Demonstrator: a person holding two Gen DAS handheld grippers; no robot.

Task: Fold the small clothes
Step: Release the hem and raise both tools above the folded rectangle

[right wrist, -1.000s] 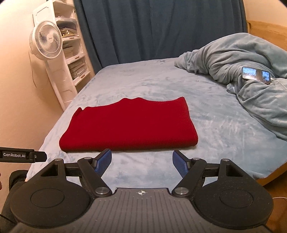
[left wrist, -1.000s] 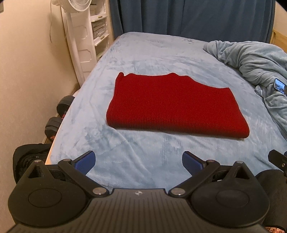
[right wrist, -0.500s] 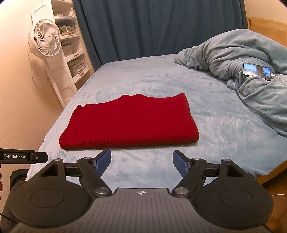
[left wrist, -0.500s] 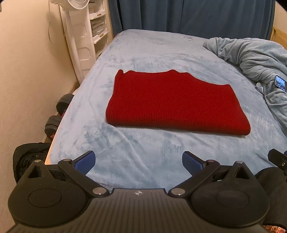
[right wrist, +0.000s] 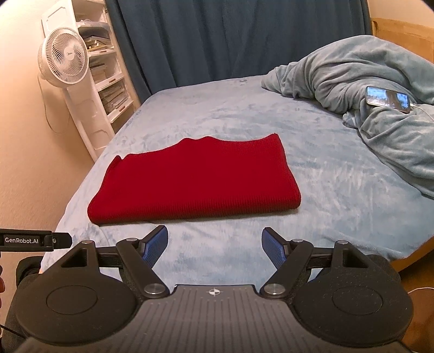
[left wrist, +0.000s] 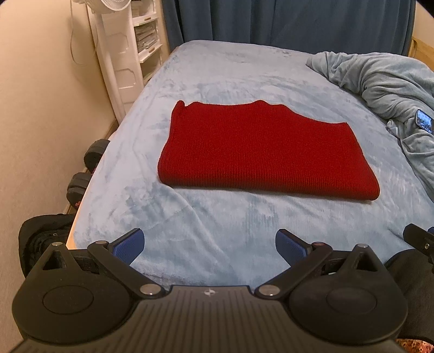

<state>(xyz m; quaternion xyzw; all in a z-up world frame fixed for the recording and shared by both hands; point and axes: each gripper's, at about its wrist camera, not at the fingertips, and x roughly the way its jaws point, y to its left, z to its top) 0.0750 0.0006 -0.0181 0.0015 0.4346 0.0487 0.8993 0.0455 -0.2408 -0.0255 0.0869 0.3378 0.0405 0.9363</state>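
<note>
A red knit garment point(left wrist: 260, 152) lies folded into a flat rectangle on the light blue bed cover point(left wrist: 222, 239); it also shows in the right wrist view point(right wrist: 195, 182). My left gripper point(left wrist: 209, 244) is open and empty, held over the near edge of the bed, short of the garment. My right gripper point(right wrist: 214, 245) is open and empty too, just short of the garment's near fold. The tip of the left gripper point(right wrist: 35, 240) shows at the left edge of the right wrist view.
A bunched grey-blue blanket point(right wrist: 366, 89) with a phone point(right wrist: 387, 99) on it lies at the right. A white fan point(right wrist: 63, 61) and shelves point(right wrist: 108, 81) stand by the left wall. Dumbbells point(left wrist: 86, 168) lie on the floor beside the bed. Dark curtains point(left wrist: 284, 21) hang behind.
Both grippers have tilted and drawn back slightly; the garment sits a little higher in the left view. The garment itself has not moved.
</note>
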